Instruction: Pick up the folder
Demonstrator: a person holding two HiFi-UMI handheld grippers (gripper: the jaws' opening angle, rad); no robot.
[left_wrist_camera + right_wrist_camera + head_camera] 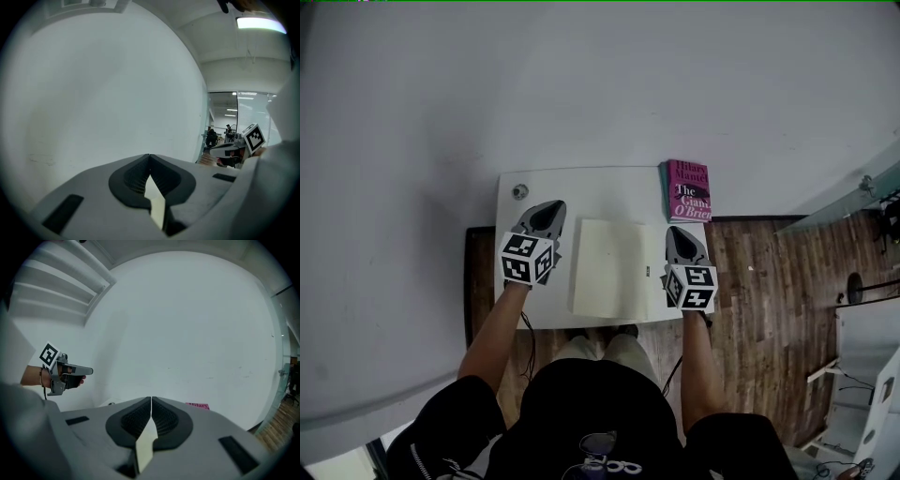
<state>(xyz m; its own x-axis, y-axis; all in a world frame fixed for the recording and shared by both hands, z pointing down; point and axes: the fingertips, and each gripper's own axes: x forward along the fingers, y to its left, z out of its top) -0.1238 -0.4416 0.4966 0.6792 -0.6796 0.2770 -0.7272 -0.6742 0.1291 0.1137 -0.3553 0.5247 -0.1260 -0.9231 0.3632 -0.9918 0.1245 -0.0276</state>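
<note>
On the white bench, head view, the cream folder lies flat between the left tool and right tool; a pink book reads "Hilary Mantel, The Giant, O'Brien". Left gripper view: jaws pressed together. Right gripper view: likewise together.

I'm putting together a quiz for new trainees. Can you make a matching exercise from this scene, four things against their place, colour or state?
Things:
1. folder
2. book
3. left gripper
4. small round thing

Descriptions:
A. shut, to the left of the folder
B. grey, near the far left corner of the table
C. cream, lying flat in the middle of the table
D. pink, at the table's far right corner

Pairs: 1-C, 2-D, 3-A, 4-B
</note>
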